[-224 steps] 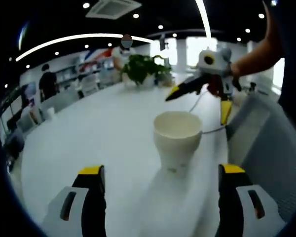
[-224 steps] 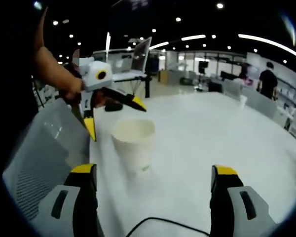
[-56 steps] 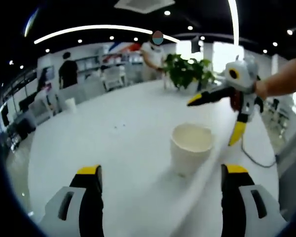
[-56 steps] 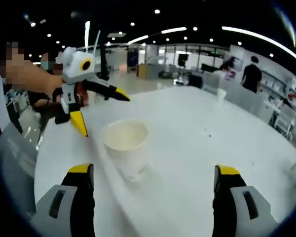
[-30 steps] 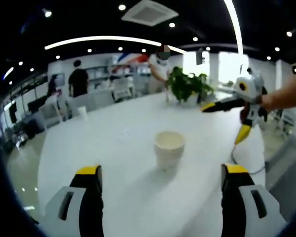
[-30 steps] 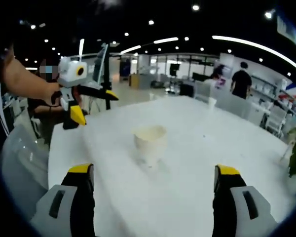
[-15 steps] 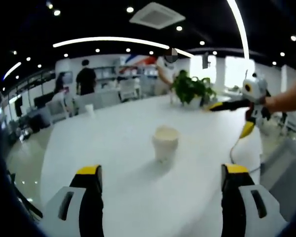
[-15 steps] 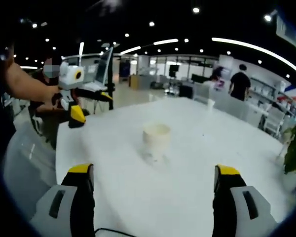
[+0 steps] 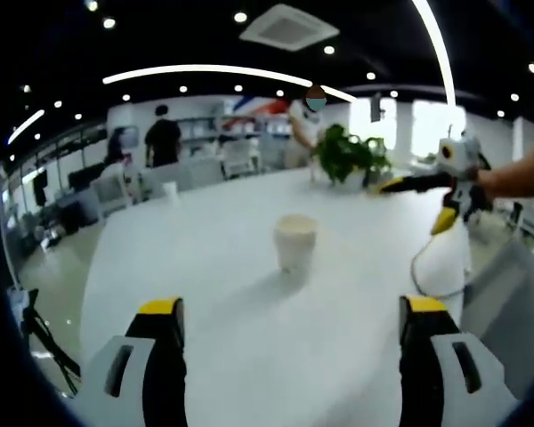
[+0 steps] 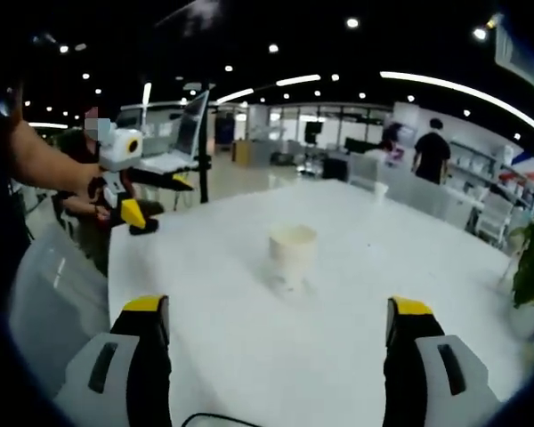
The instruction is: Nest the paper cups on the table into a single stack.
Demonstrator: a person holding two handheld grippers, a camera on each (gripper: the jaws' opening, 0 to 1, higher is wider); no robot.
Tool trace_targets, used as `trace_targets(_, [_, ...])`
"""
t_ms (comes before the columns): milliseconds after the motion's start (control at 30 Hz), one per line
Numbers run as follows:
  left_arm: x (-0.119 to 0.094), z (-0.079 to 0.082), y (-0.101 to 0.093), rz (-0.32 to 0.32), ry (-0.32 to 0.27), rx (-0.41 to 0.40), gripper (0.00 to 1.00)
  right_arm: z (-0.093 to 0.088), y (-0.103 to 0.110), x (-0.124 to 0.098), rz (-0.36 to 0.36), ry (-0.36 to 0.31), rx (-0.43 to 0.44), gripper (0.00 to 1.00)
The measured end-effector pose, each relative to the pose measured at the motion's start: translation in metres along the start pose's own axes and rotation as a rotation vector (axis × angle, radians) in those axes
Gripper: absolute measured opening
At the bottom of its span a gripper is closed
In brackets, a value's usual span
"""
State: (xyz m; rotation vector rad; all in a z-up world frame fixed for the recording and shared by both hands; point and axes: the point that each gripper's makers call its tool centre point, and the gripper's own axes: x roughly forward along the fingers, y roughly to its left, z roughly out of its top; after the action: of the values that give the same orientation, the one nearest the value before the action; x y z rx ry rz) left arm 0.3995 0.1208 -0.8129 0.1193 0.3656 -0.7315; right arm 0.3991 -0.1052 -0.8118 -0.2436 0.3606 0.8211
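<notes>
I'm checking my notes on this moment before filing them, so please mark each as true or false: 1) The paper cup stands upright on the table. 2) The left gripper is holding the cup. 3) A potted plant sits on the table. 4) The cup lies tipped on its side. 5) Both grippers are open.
1) True: the paper cup stands upright on the white table.
2) False: the left gripper is open and empty, apart from the cup.
3) True: a potted plant sits at the far side of the table.
4) False: its open mouth faces up.
5) True: the right gripper is open too, fingers wide apart.
</notes>
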Motion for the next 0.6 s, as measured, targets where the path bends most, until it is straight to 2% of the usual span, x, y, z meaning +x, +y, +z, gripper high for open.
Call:
trace_targets(233, [0.001, -0.001, 0.002, -0.005, 0.005, 0.001, 0.98, 0.002, 0.0, 0.004, 0.002, -0.003, -0.001, 1.0])
trace_targets(600, [0.002, 0.0, 0.0, -0.008, 0.001, 0.001, 0.98, -0.008, 0.003, -0.003, 0.01, 0.009, -0.004, 1.0])
